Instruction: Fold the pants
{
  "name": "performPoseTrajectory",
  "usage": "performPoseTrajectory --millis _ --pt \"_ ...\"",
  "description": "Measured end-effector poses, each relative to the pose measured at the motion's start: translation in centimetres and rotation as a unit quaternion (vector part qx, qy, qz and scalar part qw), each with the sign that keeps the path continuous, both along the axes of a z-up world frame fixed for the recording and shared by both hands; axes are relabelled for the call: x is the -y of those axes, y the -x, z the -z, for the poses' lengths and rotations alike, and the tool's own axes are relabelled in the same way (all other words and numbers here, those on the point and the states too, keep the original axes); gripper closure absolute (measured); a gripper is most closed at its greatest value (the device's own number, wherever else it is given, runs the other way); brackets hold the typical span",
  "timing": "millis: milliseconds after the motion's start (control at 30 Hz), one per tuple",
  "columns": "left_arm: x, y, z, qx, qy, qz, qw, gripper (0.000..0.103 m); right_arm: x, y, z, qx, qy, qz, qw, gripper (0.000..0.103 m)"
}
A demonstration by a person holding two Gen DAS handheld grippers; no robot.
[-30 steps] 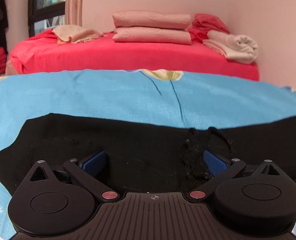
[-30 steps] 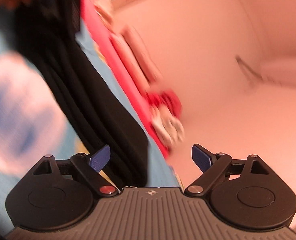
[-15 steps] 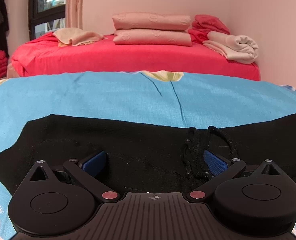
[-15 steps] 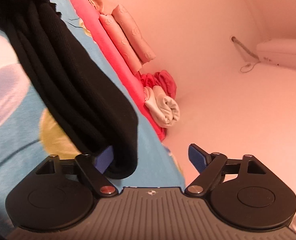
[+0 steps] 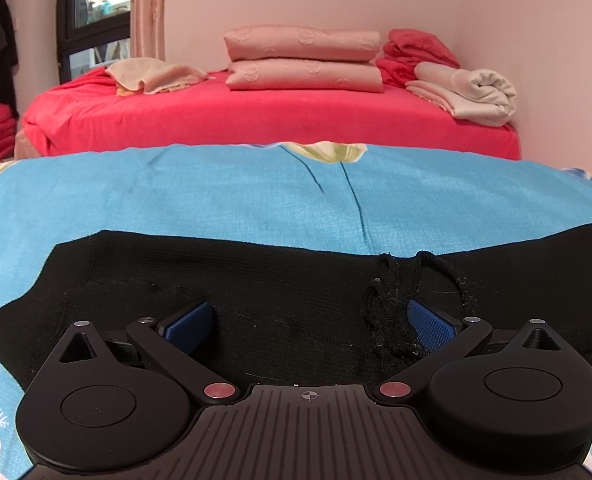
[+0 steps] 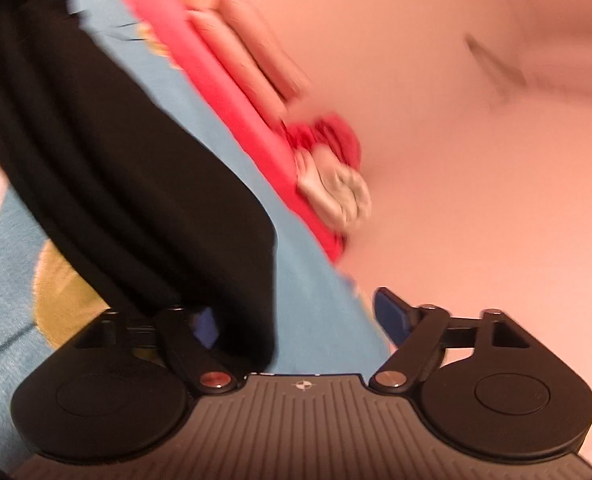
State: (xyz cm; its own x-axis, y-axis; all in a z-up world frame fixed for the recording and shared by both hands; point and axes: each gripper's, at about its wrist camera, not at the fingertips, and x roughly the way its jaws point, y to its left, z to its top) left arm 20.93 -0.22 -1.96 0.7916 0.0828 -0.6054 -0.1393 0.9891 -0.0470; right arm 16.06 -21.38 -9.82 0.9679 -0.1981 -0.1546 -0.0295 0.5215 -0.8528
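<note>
Black knit pants (image 5: 280, 292) lie flat across a blue floral sheet (image 5: 256, 196), waistband towards me, with a tangled black drawstring (image 5: 391, 312) right of centre. My left gripper (image 5: 309, 322) is open and sits low over the waistband, the cloth lying between its blue pads, drawstring by the right pad (image 5: 429, 326). In the blurred, tilted right wrist view, a bunched end of the pants (image 6: 136, 184) runs from the upper left down to my open right gripper (image 6: 299, 320). Its edge overlaps the left pad (image 6: 207, 328).
Behind the blue sheet is a red bed (image 5: 256, 116) with two stacked pink pillows (image 5: 303, 60), a beige cloth (image 5: 156, 76), red folded cloths (image 5: 415, 50) and a rolled cream blanket (image 5: 471, 92). A pink wall is to the right, a window (image 5: 92, 12) at far left.
The left gripper has barely moved. The right gripper has swung and tilted; the pants end came in against its left pad, and the jaws stayed open.
</note>
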Motion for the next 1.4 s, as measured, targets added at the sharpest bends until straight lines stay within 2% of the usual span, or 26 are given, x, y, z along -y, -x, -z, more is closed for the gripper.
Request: performPoseTrajectory --millis 33,67,100,167,200,233,267,300,400,433,567,633,700,767,900,1000,1033,1067,1133,1167,1233,1300,1333,1400 --pt "0.0 0.0 0.0 0.0 0.0 0.0 1.0 0.0 -0.2 -0.1 0.2 0.013 0.02 -0.004 1.0 0.018" --pt "0.1 0.0 0.0 0.0 -0.001 0.0 1.0 0.0 0.1 -0.7 -0.1 0.021 0.019 0.001 1.0 0.016" --pt "0.1 0.0 0.0 0.0 -0.002 0.002 1.0 0.0 1.1 -1.5 -0.8 0.029 -0.008 0.026 0.999 0.012" --pt "0.5 0.0 0.0 0.001 -0.014 0.008 0.9999 0.0 3.6 -2.3 -2.9 0.003 -0.131 0.058 0.99 0.012" --pt "0.8 0.1 0.0 0.002 -0.023 0.008 0.9997 0.0 3.8 -2.1 -2.9 -0.012 -0.151 0.066 0.986 0.012" --pt "0.9 0.0 0.0 0.003 -0.029 0.008 0.9996 0.0 3.2 -1.6 -1.8 -0.016 -0.113 0.063 0.991 0.013" --pt "1.0 0.1 0.0 0.003 -0.029 0.008 0.9995 0.0 2.6 -1.0 -0.5 0.001 -0.062 0.053 0.997 0.013" --pt "0.8 0.0 0.0 0.003 -0.026 0.009 0.9996 0.0 2.5 -0.8 -0.2 0.014 -0.05 0.047 0.998 0.013" --pt "0.7 0.1 0.0 0.003 -0.02 0.008 0.9998 0.0 3.9 -1.3 -2.1 -0.04 -0.137 0.063 0.988 0.013" --pt "0.7 0.1 0.0 0.003 -0.021 0.008 0.9997 0.0 4.0 -1.1 -2.4 -0.059 -0.143 0.058 0.986 0.014" --pt "0.6 0.1 0.0 0.002 -0.017 0.008 0.9998 0.0 3.9 2.1 -3.5 -0.09 -0.083 -0.033 0.992 0.013" --pt "0.6 0.1 0.0 0.002 -0.017 0.008 0.9998 0.0 4.2 3.3 -4.9 -0.112 -0.098 -0.071 0.986 0.011" --pt "0.6 0.1 0.0 0.002 -0.016 0.008 0.9998 0.0 4.3 2.5 -7.0 -0.128 -0.154 -0.095 0.975 0.011" --pt "0.6 0.1 0.0 0.002 -0.015 0.008 0.9999 0.0 4.4 1.6 -8.9 -0.141 -0.233 -0.103 0.957 0.011" --pt "0.5 0.1 0.0 0.002 -0.013 0.009 0.9999 0.0 4.4 -2.3 -11.2 -0.174 -0.408 -0.101 0.891 0.024" --pt "0.5 0.1 0.0 0.002 -0.013 0.009 0.9999 0.0 4.1 -6.1 -9.4 -0.217 -0.471 -0.063 0.852 0.024" --pt "0.5 0.1 0.0 0.002 -0.012 0.01 0.9999 0.0 3.7 -6.9 -8.4 -0.25 -0.468 -0.037 0.847 0.024" --pt "0.4 0.1 -0.1 0.002 -0.011 0.01 0.9999 0.0 3.3 -7.8 -7.2 -0.268 -0.452 -0.022 0.85 0.024" --pt "0.3 0.1 -0.1 0.002 -0.009 0.011 0.9999 0.0 2.2 -6.0 -7.4 -0.244 -0.422 -0.034 0.873 0.023" --pt "0.3 0.1 -0.1 0.002 -0.009 0.011 0.9999 0.0 2.0 -5.6 -8.0 -0.233 -0.418 -0.034 0.878 0.023" --pt "0.3 0.1 0.0 0.001 -0.008 0.012 0.9999 0.0 1.9 -4.3 -8.6 -0.204 -0.422 -0.047 0.882 0.016" --pt "0.0 0.1 -0.2 0.0 0.0 0.017 0.9999 0.0 2.0 -4.9 -7.9 -0.2 -0.433 -0.047 0.878 0.012" --pt "-0.5 0.3 -0.5 0.003 0.019 0.027 0.9995 0.0 1.8 -5.9 -6.7 -0.236 -0.427 -0.026 0.873 0.012" --pt "-2.3 1.2 -1.6 0.02 0.08 0.042 0.9957 0.0 1.5 -5.4 -6.7 -0.221 -0.404 -0.031 0.887 0.013"
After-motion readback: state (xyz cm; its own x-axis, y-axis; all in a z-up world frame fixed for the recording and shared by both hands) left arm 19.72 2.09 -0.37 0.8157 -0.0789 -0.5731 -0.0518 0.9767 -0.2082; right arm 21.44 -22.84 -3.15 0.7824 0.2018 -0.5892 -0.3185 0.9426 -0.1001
